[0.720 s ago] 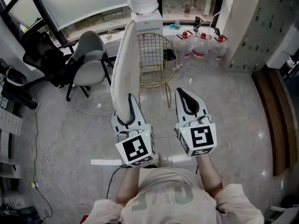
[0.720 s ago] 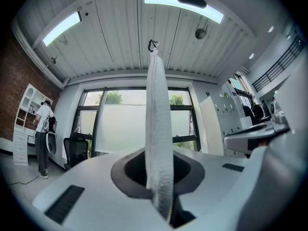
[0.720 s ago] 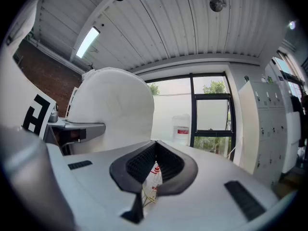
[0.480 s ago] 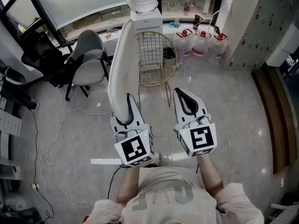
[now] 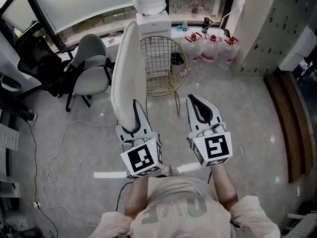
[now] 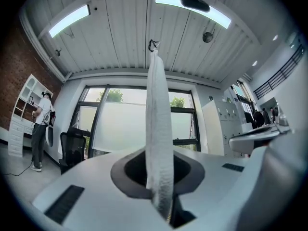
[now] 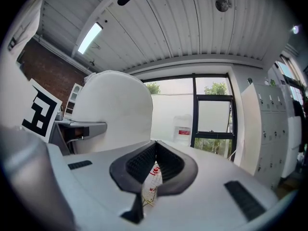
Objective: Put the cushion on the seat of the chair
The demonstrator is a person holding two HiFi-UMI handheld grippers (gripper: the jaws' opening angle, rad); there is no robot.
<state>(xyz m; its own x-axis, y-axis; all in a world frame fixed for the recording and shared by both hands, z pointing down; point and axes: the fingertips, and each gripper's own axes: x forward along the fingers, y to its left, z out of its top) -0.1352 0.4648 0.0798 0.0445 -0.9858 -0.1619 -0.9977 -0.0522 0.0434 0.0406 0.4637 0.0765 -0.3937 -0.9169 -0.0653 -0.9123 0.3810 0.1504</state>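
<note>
A flat white round cushion (image 5: 127, 73) stands on edge, held up by my left gripper (image 5: 132, 122), whose jaws are shut on its lower rim. Seen edge-on in the left gripper view, the cushion (image 6: 159, 143) rises straight up from between the jaws. In the right gripper view the cushion (image 7: 115, 112) shows as a broad white disc at the left. The gold wire chair (image 5: 159, 66) stands just beyond the cushion, partly hidden by it. My right gripper (image 5: 200, 110) hovers beside the left one, shut with nothing between its pads.
A grey office chair (image 5: 91, 66) and a black chair (image 5: 42, 58) stand at the left. A water dispenser (image 5: 150, 9) is behind the gold chair, with several water jugs (image 5: 213, 43) at its right. White cables (image 5: 54, 152) trail over the tiled floor. Lockers (image 5: 277, 19) line the right wall.
The cushion and my left gripper have shifted slightly left and the view has moved a little closer to the gold chair. The right gripper keeps its place beside the left one.
</note>
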